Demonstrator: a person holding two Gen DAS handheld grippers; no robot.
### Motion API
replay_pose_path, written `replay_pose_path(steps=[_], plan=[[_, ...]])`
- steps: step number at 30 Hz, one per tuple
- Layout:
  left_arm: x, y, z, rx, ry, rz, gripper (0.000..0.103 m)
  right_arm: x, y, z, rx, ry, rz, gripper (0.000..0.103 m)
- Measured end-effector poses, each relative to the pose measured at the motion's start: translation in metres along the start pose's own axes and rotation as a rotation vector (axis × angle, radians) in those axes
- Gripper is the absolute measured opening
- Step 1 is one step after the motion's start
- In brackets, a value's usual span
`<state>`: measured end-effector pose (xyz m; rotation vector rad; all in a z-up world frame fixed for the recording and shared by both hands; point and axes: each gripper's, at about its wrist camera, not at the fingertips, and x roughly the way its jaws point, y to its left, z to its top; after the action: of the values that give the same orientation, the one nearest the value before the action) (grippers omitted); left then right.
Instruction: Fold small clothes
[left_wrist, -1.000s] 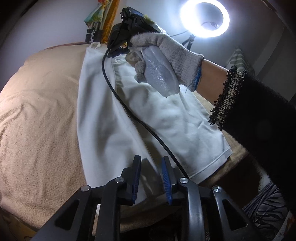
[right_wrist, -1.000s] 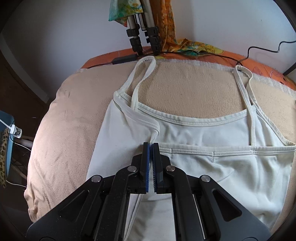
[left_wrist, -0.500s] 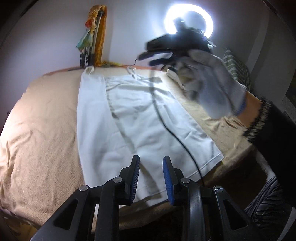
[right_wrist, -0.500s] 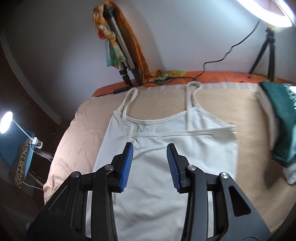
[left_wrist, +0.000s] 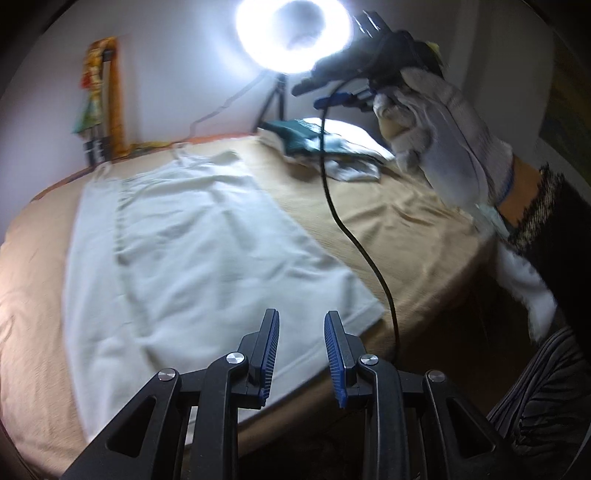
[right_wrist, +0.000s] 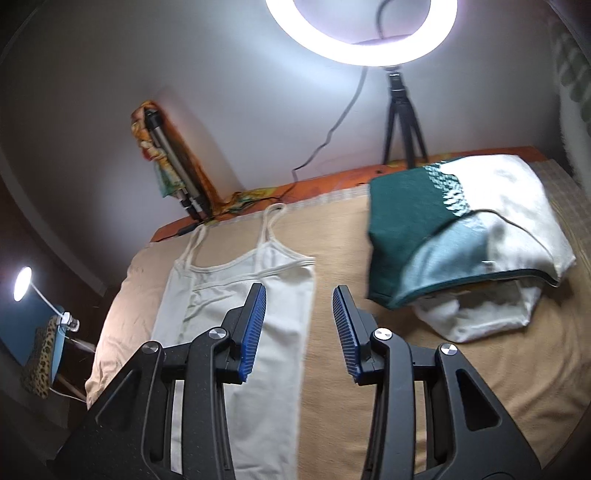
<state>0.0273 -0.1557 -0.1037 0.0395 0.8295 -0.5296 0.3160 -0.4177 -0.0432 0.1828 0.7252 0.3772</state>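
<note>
Since both grippers are up off the fabric right now, nothing is being held at all. Going left to right: the desk lamp (right_wrist: 22, 283) glows off past the bed's left edge, then the white camisole (right_wrist: 236, 314) lies flat on the tan bed cover (right_wrist: 369, 288), straps toward the far edge by the wall, hem toward the near edge. Its left side looks already turned in over the body, judging by the long crease running down it. The left gripper (left_wrist: 300, 354) hovers just above the hem near the bed's front edge, jaws apart with nothing in them. The right gripper (right_wrist: 299, 325) is raised over the camisole's right edge, jaws spread wide and empty too. Further right, toward the bed's far right corner, sits a pile of other clothes (right_wrist: 461, 251), green and white, under the ring light (right_wrist: 362, 29).

What I'd worry about: the right gripper's black cable (left_wrist: 354, 236) dangles right across the bed cover beside the camisole's right edge. If the right side gets picked up next for the matching fold, that cable could drag across and rumple it or undo the left fold. Also thin stretchy fabric, so a pinch might catch only one layer and the fold comes out crooked. The views are fairly blurred, so exact edges are hard to judge.
</note>
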Motion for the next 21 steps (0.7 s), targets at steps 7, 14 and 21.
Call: replay_pose_path(steps=[7, 14, 21], plan=[[0.034, -0.032, 0.006, 0.015, 0.062, -0.068, 0.036, -0.019, -0.047, -0.001, 0.035, -0.022, -0.039, 0.040], [0.065, -0.059, 0.008, 0.079, 0.119, -0.052, 0.049, -0.005, -0.074, -0.006, 0.093, 0.016, -0.008, 0.040], [0.081, -0.054, 0.011, 0.069, 0.130, -0.011, 0.008, 0.036, -0.051, -0.008, 0.005, 0.098, 0.064, 0.040]])
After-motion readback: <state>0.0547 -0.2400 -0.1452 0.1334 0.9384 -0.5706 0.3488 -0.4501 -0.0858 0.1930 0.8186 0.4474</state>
